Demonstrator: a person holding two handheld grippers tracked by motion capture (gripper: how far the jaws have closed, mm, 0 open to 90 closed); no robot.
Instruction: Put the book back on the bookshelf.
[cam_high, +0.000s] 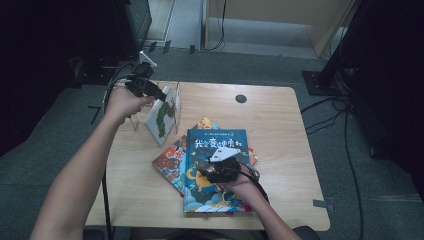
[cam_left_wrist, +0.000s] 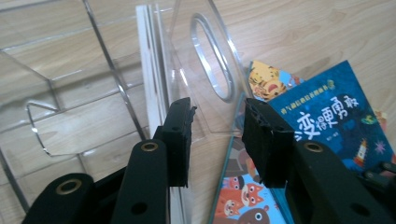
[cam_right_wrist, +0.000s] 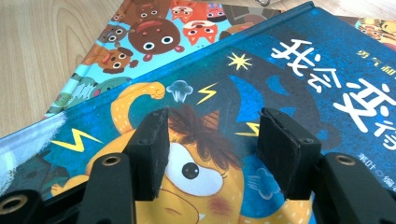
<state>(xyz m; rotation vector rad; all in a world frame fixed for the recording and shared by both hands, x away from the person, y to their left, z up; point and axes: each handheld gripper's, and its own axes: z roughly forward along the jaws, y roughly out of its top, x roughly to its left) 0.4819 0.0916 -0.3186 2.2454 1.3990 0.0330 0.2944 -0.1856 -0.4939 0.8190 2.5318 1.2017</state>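
Looking down from the high view, we've got a wooden table (cam_high: 280, 120) with a small pile of picture books near the front edge. Our right gripper (cam_high: 221, 170) rests on top of the pile, over the blue book (cam_high: 210, 142) with the big white lettering. In the right gripper view, the jaws stand fairly wide apart just above that cover, right over the yellow cartoon creature (cam_right_wrist: 196, 177), and nothing sits between the pads, so no grip on that side.

Under the blue one we can see a book with brown and red animal faces (cam_high: 170, 162) sticking out to the left, plus a corner of an orange tiger book (cam_high: 204, 123) poking out at the far end.

Our left gripper (cam_high: 150, 90) is up at the far left of the table by the clear acrylic book stand (cam_high: 176, 95). A white book (cam_high: 162, 116) with a green shape on its cover stands tilted in it. In the left gripper view the jaws are partly open, with the thin white edge of that book (cam_left_wrist: 152, 70) and a clear divider just ahead of them. The pads aren't pressing on either, as far as we can tell.
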